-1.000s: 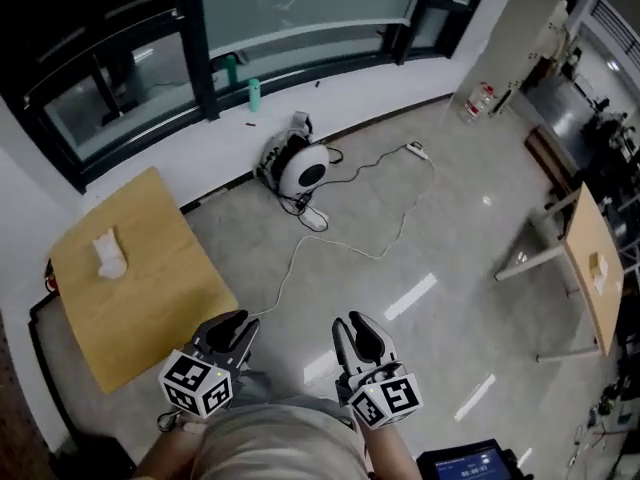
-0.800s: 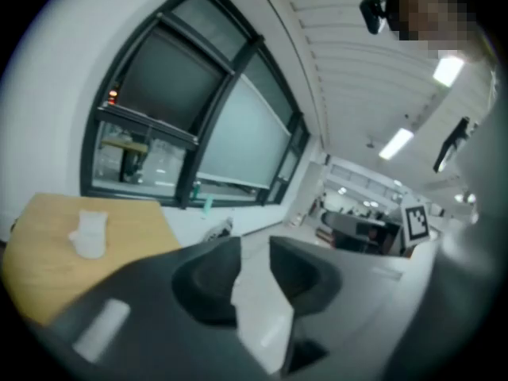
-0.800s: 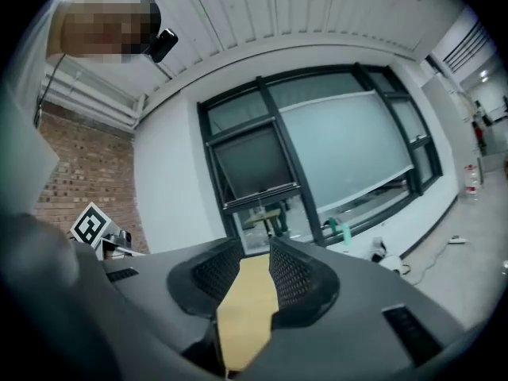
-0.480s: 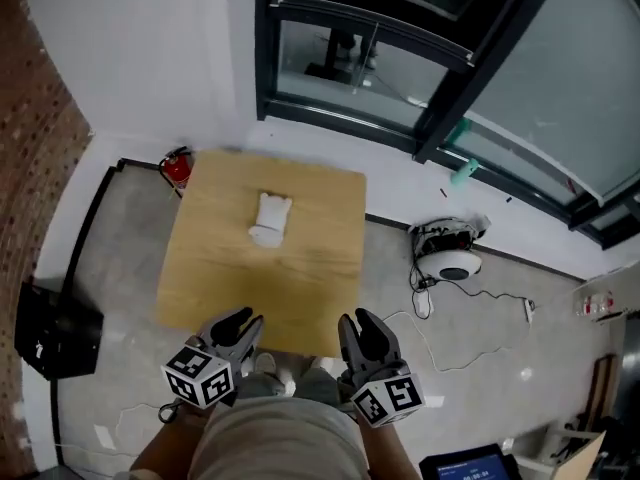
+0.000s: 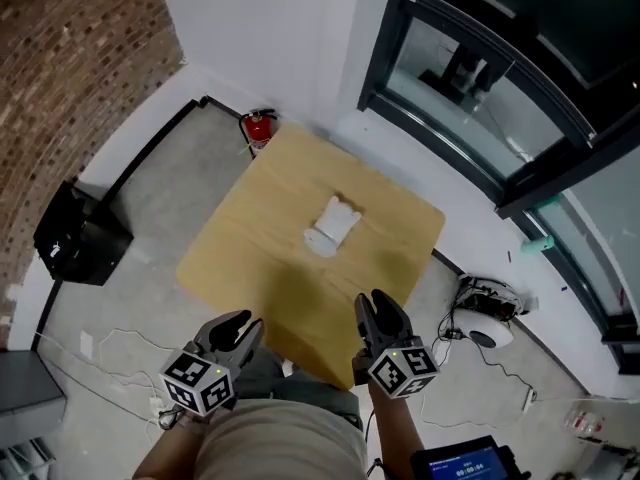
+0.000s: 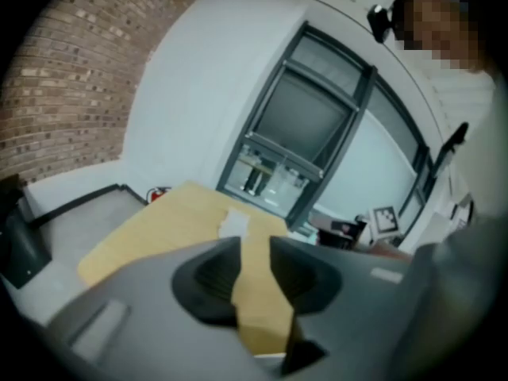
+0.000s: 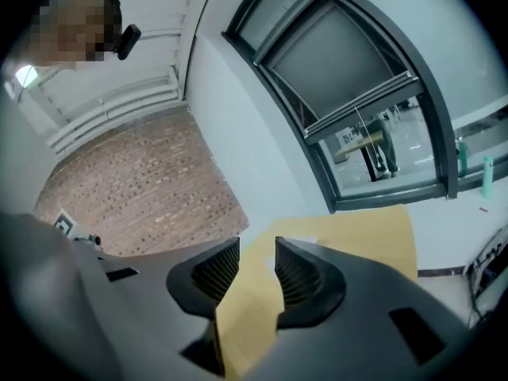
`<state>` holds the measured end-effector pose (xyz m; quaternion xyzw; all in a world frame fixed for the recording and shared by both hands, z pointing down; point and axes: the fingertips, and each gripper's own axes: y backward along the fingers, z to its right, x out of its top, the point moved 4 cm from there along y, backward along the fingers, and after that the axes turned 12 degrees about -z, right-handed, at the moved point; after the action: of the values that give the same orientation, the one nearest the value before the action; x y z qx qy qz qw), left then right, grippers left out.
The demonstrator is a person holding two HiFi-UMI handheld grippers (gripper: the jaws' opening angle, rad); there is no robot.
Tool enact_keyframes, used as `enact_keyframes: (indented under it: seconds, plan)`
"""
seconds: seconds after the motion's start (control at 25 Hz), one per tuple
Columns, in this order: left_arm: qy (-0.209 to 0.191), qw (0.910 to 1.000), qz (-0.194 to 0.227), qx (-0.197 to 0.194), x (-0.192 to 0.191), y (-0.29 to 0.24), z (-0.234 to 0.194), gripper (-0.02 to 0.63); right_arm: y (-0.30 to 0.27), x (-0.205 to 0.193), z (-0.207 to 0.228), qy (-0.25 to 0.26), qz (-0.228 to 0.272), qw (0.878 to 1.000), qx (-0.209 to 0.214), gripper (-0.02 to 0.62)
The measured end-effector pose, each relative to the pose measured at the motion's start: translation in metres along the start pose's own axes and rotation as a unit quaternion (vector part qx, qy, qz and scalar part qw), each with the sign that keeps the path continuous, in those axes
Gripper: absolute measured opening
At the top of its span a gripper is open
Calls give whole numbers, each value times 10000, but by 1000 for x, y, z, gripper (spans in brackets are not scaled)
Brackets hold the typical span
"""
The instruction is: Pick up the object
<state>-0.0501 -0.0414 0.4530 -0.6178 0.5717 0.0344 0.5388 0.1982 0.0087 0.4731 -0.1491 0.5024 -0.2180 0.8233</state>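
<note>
A small white crumpled object (image 5: 333,226) lies near the middle of a square wooden table (image 5: 250,268). In the left gripper view the object (image 6: 234,224) shows far beyond the jaws on the table (image 6: 151,232). My left gripper (image 5: 240,326) is held low by the table's near edge, well short of the object, jaws shut with nothing between them. My right gripper (image 5: 378,308) hangs over the near corner, also shut and empty. The right gripper view shows its jaws (image 7: 257,248) over the tabletop (image 7: 357,228); the object is not visible there.
A red fire extinguisher (image 5: 258,128) stands at the table's far corner by the white wall. A black box (image 5: 80,243) sits on the floor at left. A white round device (image 5: 490,330) with cables lies at right under the dark window frames (image 5: 470,158). A brick wall (image 5: 70,58) rises at left.
The head view has swung round: the table with the white object has gone from the left edge to the centre, in front of both grippers. Both grippers keep their place by the body, jaws unchanged.
</note>
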Motion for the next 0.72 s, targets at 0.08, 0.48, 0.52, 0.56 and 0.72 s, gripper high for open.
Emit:
enact_keyframes:
  seconds: [0.08, 0.48, 0.52, 0.56, 0.72]
  plan:
    - [134, 9999, 18, 97, 0, -4, -7, 103, -28, 8, 21, 254, -306, 9991, -145, 123]
    - [837, 9963, 2, 169, -2, -23, -55, 103, -231, 38, 71, 2987, -3234, 8978, 89, 410]
    - [911, 9957, 18, 169, -3, -24, -60, 103, -250, 37, 78, 3131, -3549, 8808, 123, 427]
    - [989, 9949, 32, 171, -5, -24, -64, 103, -267, 33, 86, 3188, -3882, 8645, 183, 442]
    - [1331, 9908, 49, 231, -20, -22, -78, 103, -309, -6, 90, 2422, -5191, 8116, 1147, 477]
